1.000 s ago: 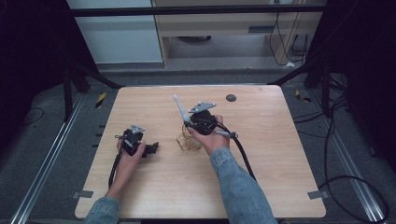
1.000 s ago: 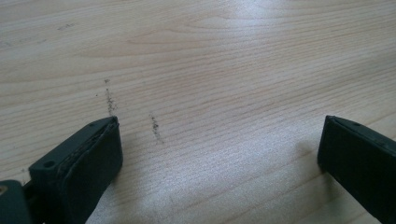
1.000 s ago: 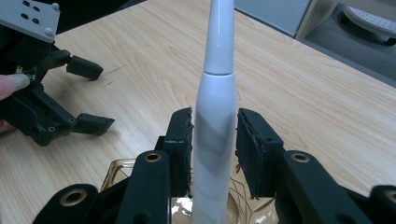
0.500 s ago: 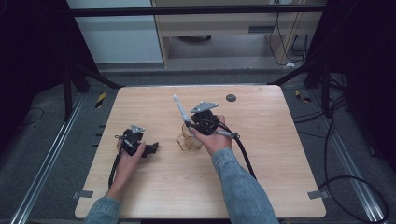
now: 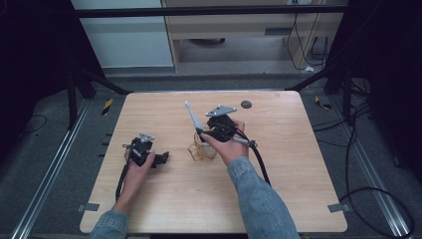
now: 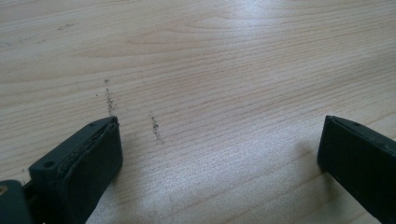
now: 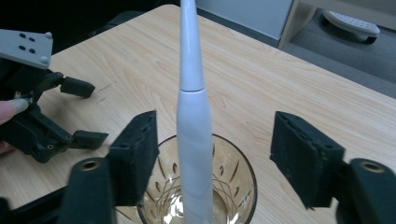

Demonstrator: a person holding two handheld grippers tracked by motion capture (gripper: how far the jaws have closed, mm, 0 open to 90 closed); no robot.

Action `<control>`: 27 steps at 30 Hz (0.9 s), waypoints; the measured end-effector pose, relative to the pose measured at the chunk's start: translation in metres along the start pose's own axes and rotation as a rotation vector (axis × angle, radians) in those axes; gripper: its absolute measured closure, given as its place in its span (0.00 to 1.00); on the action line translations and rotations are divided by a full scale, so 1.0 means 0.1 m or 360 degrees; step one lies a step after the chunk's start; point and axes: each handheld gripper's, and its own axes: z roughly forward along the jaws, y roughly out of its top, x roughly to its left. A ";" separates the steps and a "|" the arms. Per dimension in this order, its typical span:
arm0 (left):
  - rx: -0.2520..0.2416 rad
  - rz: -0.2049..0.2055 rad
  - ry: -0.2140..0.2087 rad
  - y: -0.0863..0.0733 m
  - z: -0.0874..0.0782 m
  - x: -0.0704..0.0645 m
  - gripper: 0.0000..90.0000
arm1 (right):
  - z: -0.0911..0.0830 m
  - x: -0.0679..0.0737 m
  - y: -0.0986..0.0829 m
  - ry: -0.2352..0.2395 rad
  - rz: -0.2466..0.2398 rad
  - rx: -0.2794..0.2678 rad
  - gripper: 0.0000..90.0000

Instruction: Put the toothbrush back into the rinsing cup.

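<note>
A white toothbrush [image 7: 191,116] stands upright in a cut-pattern amber glass [image 7: 233,186] near the table's middle. My right gripper [image 7: 215,140] is open, a jaw on each side of the handle and above the glass rim, touching neither. From above, the toothbrush [image 5: 191,117] leans up and to the left out of the glass [image 5: 201,150], with the right gripper [image 5: 205,135] just over it. My left gripper [image 6: 219,135] is open over bare wood with nothing between its jaws. It rests low on the table [image 5: 298,164] to the left [image 5: 160,159], also seen as the left gripper [image 7: 46,126] beyond the glass.
A small dark disc [image 5: 245,104] lies near the table's far edge. Black cables trail from both grippers toward the front. Metal frame rails and dark floor surround the table.
My right gripper has drifted slightly to the right. The toothbrush and glass stay in place, and the left gripper has not moved.
</note>
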 end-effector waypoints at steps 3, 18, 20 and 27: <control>0.0000 0.0001 -0.0002 0.00 0.00 0.00 0.00 | -0.01 -0.02 0.01 -0.0013 0.0029 0.0002 0.22; 0.0000 0.0001 -0.0003 0.00 0.00 0.00 0.00 | -0.19 -0.09 0.08 -0.0063 -0.0023 -0.0036 0.14; -0.0003 0.0003 -0.0005 0.00 0.00 0.00 0.00 | -0.22 -0.09 0.08 -0.0056 -0.0029 -0.0026 0.14; -0.0004 0.0003 -0.0008 0.00 0.00 0.00 0.00 | -0.34 -0.07 0.05 -0.0046 -0.0096 -0.0017 0.15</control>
